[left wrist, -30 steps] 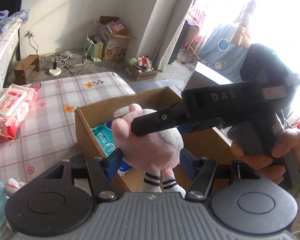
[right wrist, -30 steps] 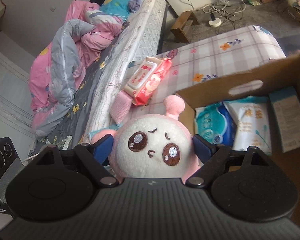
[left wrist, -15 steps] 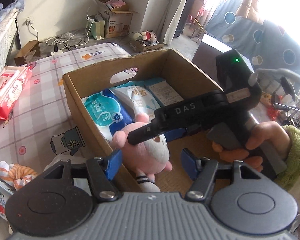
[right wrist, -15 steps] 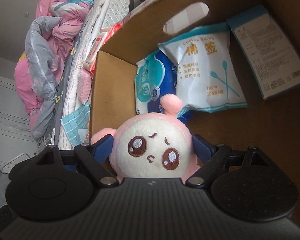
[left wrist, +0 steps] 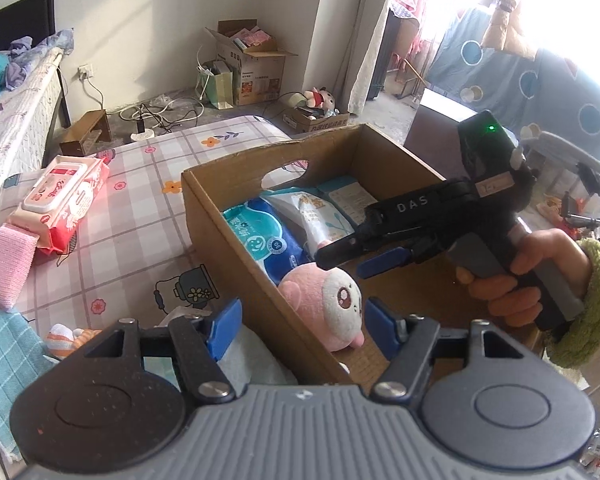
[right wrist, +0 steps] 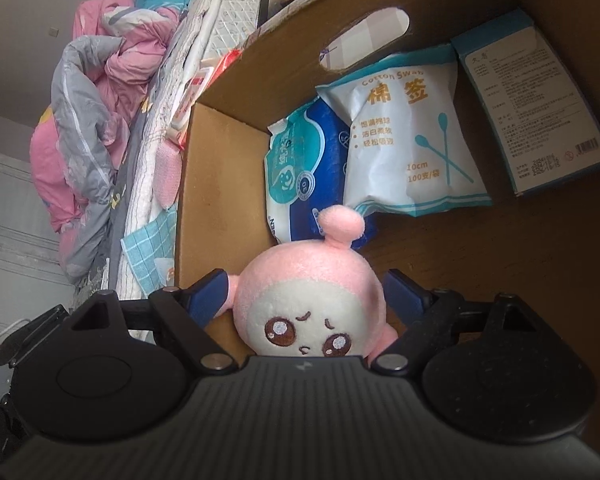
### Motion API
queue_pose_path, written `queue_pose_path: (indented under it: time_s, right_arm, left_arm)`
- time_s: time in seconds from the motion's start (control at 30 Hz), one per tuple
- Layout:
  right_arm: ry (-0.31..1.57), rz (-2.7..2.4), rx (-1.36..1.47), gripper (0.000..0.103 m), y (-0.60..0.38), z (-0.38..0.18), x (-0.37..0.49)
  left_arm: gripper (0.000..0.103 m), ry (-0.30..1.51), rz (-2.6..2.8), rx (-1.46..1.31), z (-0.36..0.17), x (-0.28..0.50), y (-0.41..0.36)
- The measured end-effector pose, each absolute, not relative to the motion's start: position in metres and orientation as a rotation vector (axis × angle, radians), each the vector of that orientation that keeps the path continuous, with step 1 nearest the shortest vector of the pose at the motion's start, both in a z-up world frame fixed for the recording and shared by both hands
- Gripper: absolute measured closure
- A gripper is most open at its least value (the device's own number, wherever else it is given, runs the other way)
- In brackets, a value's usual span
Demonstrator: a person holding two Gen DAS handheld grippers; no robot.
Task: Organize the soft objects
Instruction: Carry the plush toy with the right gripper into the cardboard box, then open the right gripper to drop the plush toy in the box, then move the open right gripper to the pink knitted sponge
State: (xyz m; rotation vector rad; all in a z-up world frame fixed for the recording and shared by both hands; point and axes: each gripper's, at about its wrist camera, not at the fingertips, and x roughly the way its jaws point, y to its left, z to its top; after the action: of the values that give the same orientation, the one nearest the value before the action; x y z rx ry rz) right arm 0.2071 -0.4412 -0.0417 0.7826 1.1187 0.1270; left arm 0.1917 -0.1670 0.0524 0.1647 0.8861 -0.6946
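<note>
A pink and white plush toy (left wrist: 324, 304) lies on the floor of an open cardboard box (left wrist: 204, 216), against its left wall, face up. My right gripper (left wrist: 340, 262) hangs just over the toy's head. In the right wrist view the plush toy (right wrist: 312, 280) sits between the blue pads (right wrist: 208, 300) of the right gripper (right wrist: 306, 296), low against the gripper body, and the pads do not visibly squeeze it. My left gripper (left wrist: 302, 330) is open and straddles the box's near wall, holding nothing.
The box also holds a blue wipes pack (left wrist: 264, 240), a cotton swab bag (right wrist: 412, 140) and a light blue carton (right wrist: 536, 108). On the checked bedspread outside lie a red wipes pack (left wrist: 60, 196), a pink cloth (left wrist: 6, 264) and a blue checked cloth (left wrist: 4, 360). A hand (left wrist: 512, 276) grips the right tool.
The right gripper carried the plush toy down from above the box rim to its floor. The toy now sits lower than the fingertips and shows its face. The left gripper's view shifted slightly.
</note>
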Motion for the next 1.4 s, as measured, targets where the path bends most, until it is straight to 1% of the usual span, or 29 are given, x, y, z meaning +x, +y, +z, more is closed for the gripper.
queue_pose_path:
  time_s: [0.07,0.13,0.17,0.3,0.4,0.57,0.63,0.8,0.97,1.07,1.17,1.2,1.27,1.33,1.4]
  right_arm:
    - [1.116,0.110,0.761,0.024,-0.442,-0.041,0.205]
    - [1.133,0.098,0.745,0.036,-0.436,-0.044,0.207]
    - [1.145,0.092,0.734,0.040,-0.433,-0.047,0.207]
    - [1.130,0.074,0.696,0.043,-0.424,-0.045,0.206]
    - [1.137,0.055,0.670,0.043,-0.419,-0.040,0.206]
    - [1.126,0.017,0.622,0.041,-0.414,-0.024,0.202]
    - [1.108,-0.001,0.594,0.039,-0.412,-0.013,0.201]
    - [1.035,-0.011,0.539,0.038,-0.401,0.024,0.204]
    - [0.981,0.115,0.548,0.038,-0.360,0.058,0.232]
    - [0.984,0.227,0.589,0.036,-0.323,0.064,0.268]
    - [1.029,0.304,0.669,0.034,-0.285,0.052,0.316]
    - [1.050,0.316,0.694,0.034,-0.273,0.043,0.335]
    - [1.094,0.310,0.731,0.034,-0.251,0.025,0.370]
    - [1.146,0.288,0.763,0.034,-0.231,0.001,0.403]
    - [1.184,0.248,0.802,0.034,-0.216,-0.023,0.431]
  left_arm:
    - [0.034,0.883,-0.679,0.155,0.052,0.192,-0.161]
    - [0.034,0.886,-0.668,0.141,0.050,0.192,-0.153]
    - [0.034,0.889,-0.660,0.131,0.050,0.191,-0.148]
    - [0.034,0.896,-0.642,0.101,0.047,0.191,-0.132]
    - [0.034,0.894,-0.633,0.082,0.045,0.190,-0.119]
    - [0.034,0.888,-0.589,0.056,0.040,0.191,-0.095]
    - [0.034,0.878,-0.562,0.053,0.040,0.192,-0.084]
    - [0.033,0.834,-0.469,0.054,0.042,0.198,-0.046]
    - [0.032,0.797,-0.359,0.075,0.041,0.218,-0.007]
    - [0.027,0.772,-0.309,0.117,0.037,0.237,0.009]
    - [0.025,0.754,-0.269,0.179,0.029,0.262,0.019]
    - [0.022,0.748,-0.266,0.201,0.026,0.271,0.022]
    - [0.018,0.756,-0.274,0.223,0.019,0.293,0.029]
    - [0.018,0.775,-0.292,0.228,0.013,0.315,0.035]
    - [0.011,0.798,-0.328,0.225,0.006,0.338,0.040]
